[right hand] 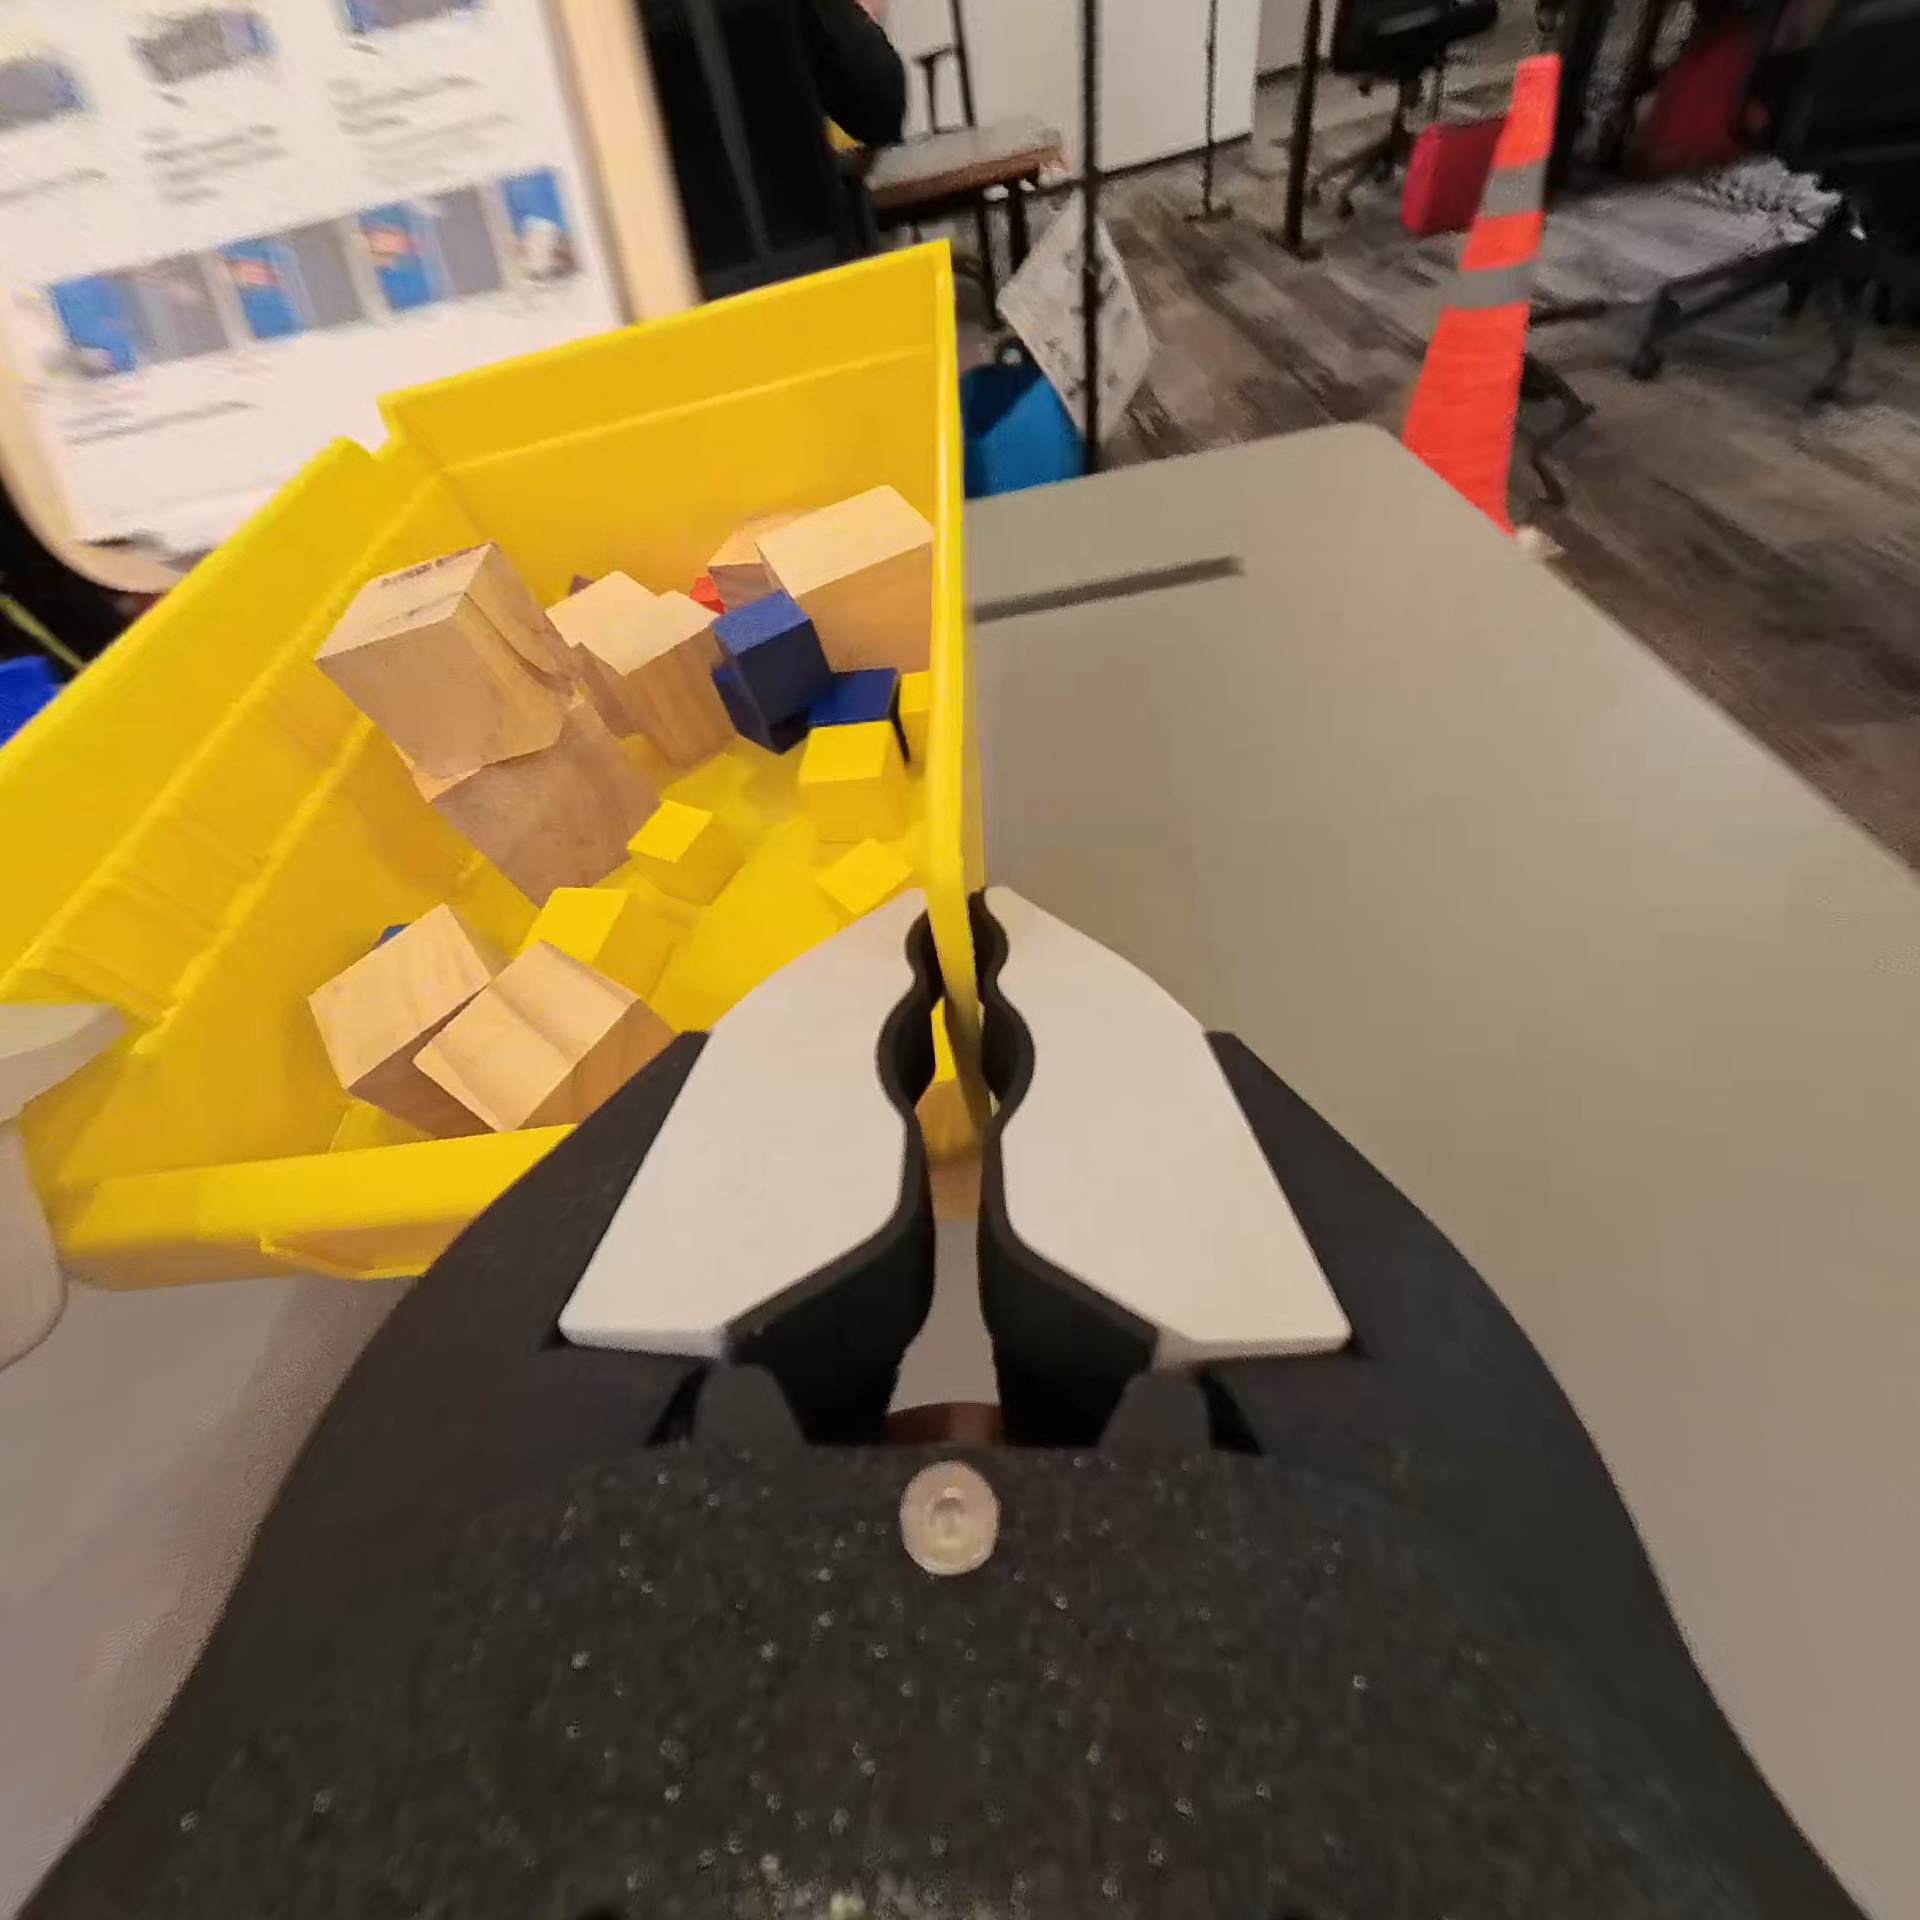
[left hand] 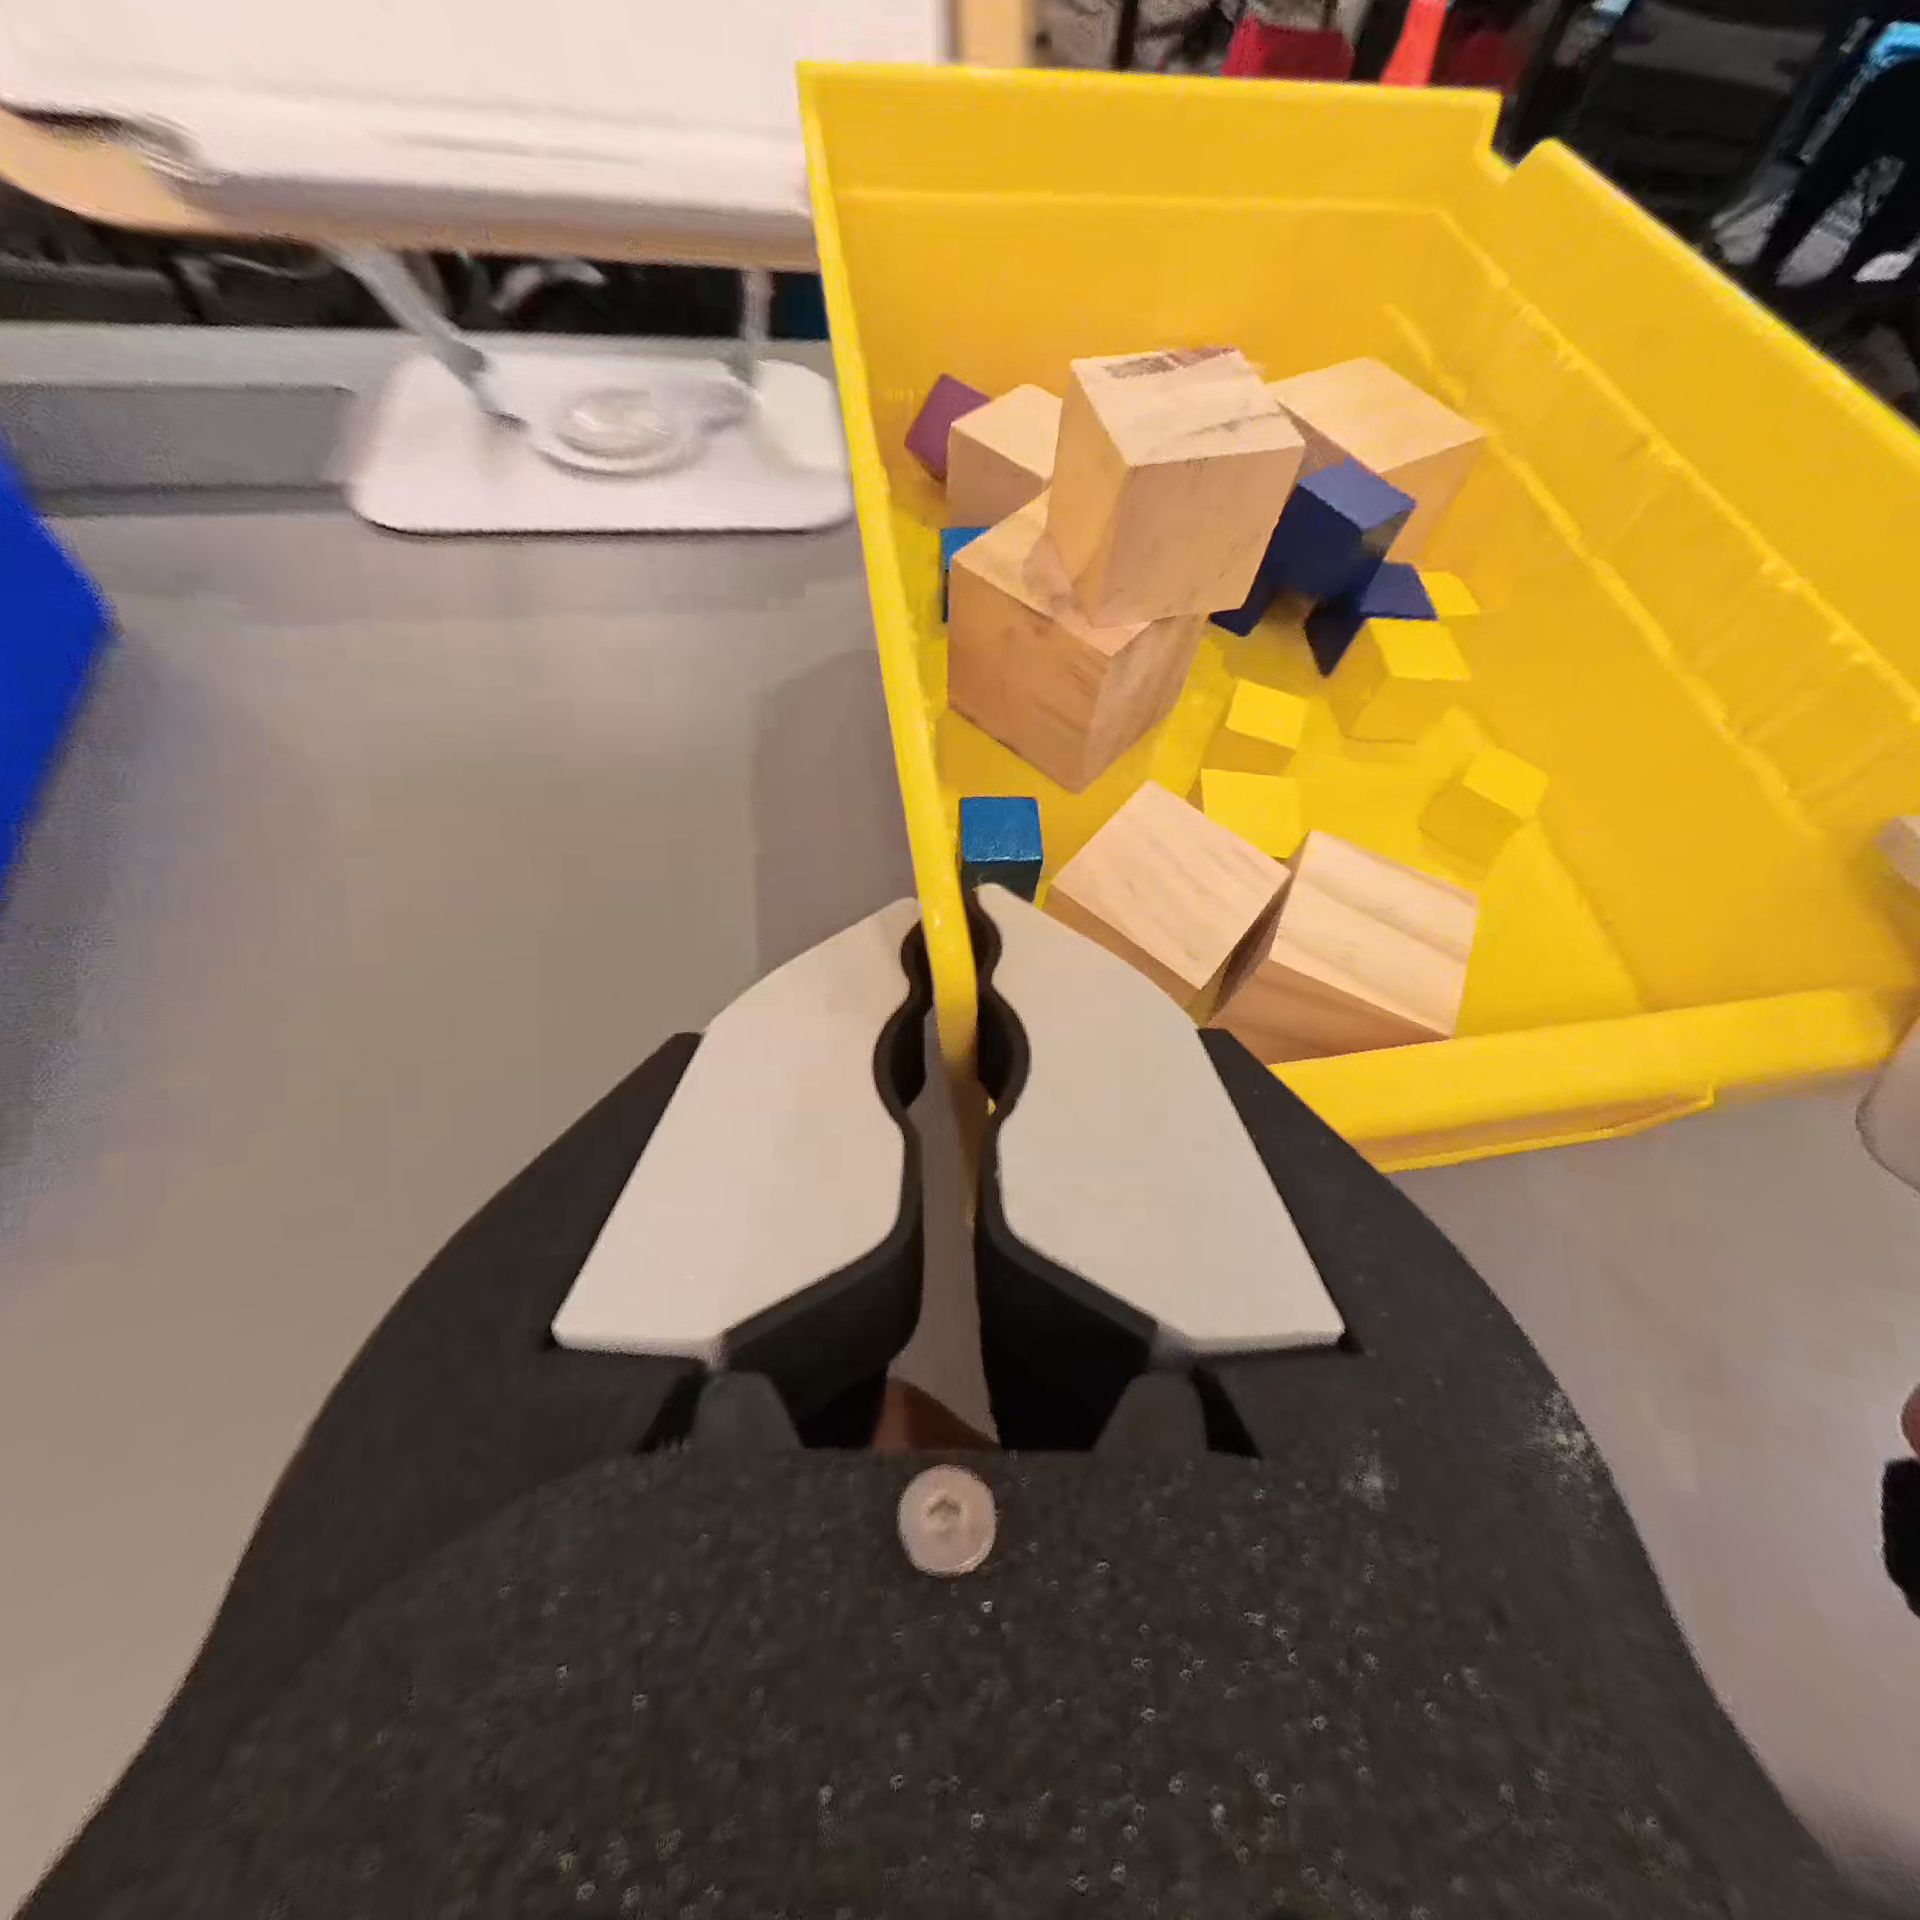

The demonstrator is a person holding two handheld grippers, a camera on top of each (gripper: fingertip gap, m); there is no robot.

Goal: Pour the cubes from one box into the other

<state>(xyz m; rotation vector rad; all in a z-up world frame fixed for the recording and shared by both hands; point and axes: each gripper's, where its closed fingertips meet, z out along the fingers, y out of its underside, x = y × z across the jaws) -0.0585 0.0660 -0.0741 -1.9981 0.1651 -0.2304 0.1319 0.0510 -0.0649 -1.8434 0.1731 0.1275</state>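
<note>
Gripping opposite side walls: left tool (left hand: 948,914) and right tool (right hand: 951,914) each clenched on the stiff yellow plastic box (left hand: 1662,540) | held tilted above grey counter (left hand: 416,935), long axis running away | loose wooden and painted cubes (left hand: 1164,499) likely slide, shifting weight | blue box (left hand: 42,665) far left.

Grey tabletop (left hand: 416,935) bare to left of yellow bin (left hand: 1143,135); passage open there up to white stand base (left hand: 603,457) at far edge. Blue object (left hand: 42,665) intrudes at far left, blurred. Bin interior crowded: wooden cubes (left hand: 1164,499) stacked near left wall. Right of bin, tabletop (right hand: 1455,935) bare; orange cone (right hand: 1486,312) stands beyond edge.
</note>
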